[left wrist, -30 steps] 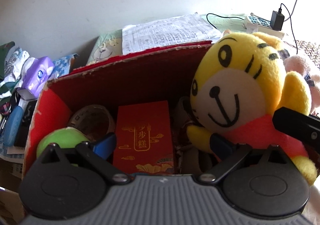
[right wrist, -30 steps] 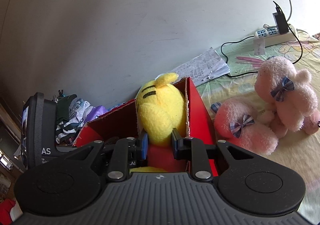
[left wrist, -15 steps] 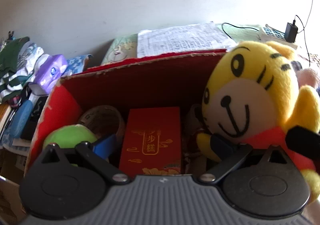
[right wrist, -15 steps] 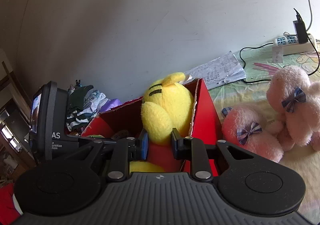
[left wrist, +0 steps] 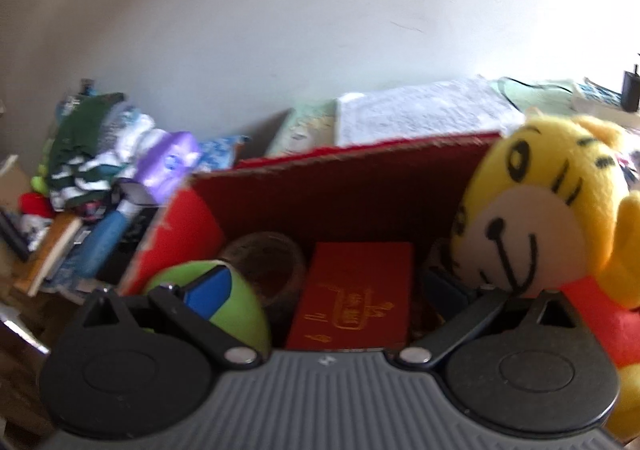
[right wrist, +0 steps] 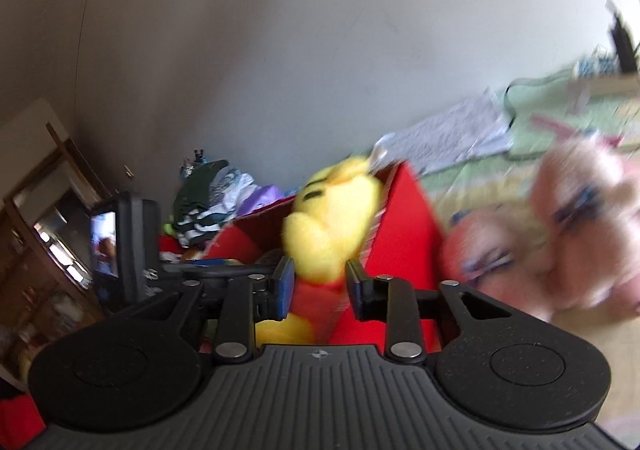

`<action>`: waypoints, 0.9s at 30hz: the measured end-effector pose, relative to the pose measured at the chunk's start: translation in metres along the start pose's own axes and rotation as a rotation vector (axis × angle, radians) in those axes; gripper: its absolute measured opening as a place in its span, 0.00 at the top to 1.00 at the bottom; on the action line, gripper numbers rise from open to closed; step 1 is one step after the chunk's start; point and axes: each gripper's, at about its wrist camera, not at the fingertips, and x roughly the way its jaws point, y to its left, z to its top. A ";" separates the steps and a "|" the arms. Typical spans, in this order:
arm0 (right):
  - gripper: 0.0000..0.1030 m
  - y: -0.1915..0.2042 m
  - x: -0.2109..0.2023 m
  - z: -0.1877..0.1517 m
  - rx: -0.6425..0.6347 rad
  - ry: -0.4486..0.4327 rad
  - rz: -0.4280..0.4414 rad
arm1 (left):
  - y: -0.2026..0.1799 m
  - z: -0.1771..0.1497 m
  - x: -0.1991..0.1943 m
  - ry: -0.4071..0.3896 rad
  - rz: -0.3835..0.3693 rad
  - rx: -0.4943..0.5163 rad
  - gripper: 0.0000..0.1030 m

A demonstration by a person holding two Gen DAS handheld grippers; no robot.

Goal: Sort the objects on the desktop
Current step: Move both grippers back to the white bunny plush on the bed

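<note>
Tiger plush [left wrist: 560, 218] sat at red box's [left wrist: 348, 186] right end, left view; left tongs [left wrist: 324, 290] spread wide, empty, above green ball [left wrist: 236, 302] and red packet [left wrist: 356, 290]. Right view: right tongs [right wrist: 318, 282] clamped plush body [right wrist: 320, 290]. Placing step; next, release.

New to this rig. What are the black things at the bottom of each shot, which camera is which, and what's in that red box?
No robot arm: a person holds two hand grippers, each with a fisheye camera looking along its fingers. The left gripper is open over the red cardboard box, which holds a green ball, a tape roll and a red gift box. The right gripper grips a yellow tiger plush at the box's right end. Pink plush toys lie outside, blurred.
</note>
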 end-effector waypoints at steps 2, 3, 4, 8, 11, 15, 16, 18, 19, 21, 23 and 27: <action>0.68 -0.018 -0.014 0.004 0.030 0.001 -0.019 | 0.007 0.003 -0.013 -0.019 0.029 -0.036 0.01; 0.68 -0.031 -0.020 0.005 0.052 0.003 -0.040 | 0.012 0.006 -0.021 -0.032 0.041 -0.060 0.01; 0.68 -0.044 -0.026 0.006 0.078 0.004 -0.066 | 0.015 0.009 -0.030 -0.045 0.048 -0.082 0.01; 0.67 -0.099 -0.050 0.006 0.244 0.008 -0.159 | 0.007 0.028 -0.073 -0.127 -0.019 -0.129 0.01; 0.67 -0.133 -0.064 0.007 0.356 -0.014 -0.190 | -0.025 0.043 -0.102 -0.193 -0.168 -0.115 0.01; 0.67 -0.157 -0.072 0.011 0.407 -0.045 -0.196 | -0.087 0.051 -0.104 -0.156 -0.437 -0.078 0.01; 0.67 -0.162 -0.072 0.012 0.416 -0.047 -0.193 | -0.105 0.051 -0.098 -0.117 -0.487 -0.073 0.01; 0.67 -0.173 -0.069 0.014 0.439 -0.049 -0.174 | -0.139 0.047 -0.085 -0.044 -0.560 -0.049 0.01; 0.67 -0.177 -0.069 0.016 0.448 -0.050 -0.164 | -0.153 0.044 -0.079 -0.024 -0.573 -0.028 0.01; 0.67 -0.185 -0.065 0.020 0.463 -0.053 -0.143 | -0.178 0.039 -0.069 -0.006 -0.580 0.026 0.01; 0.67 -0.194 -0.059 0.026 0.482 -0.048 -0.112 | -0.195 0.036 -0.054 0.014 -0.584 0.059 0.01; 0.66 -0.203 -0.046 0.032 0.503 -0.019 -0.063 | -0.210 0.034 -0.014 0.100 -0.580 0.048 0.02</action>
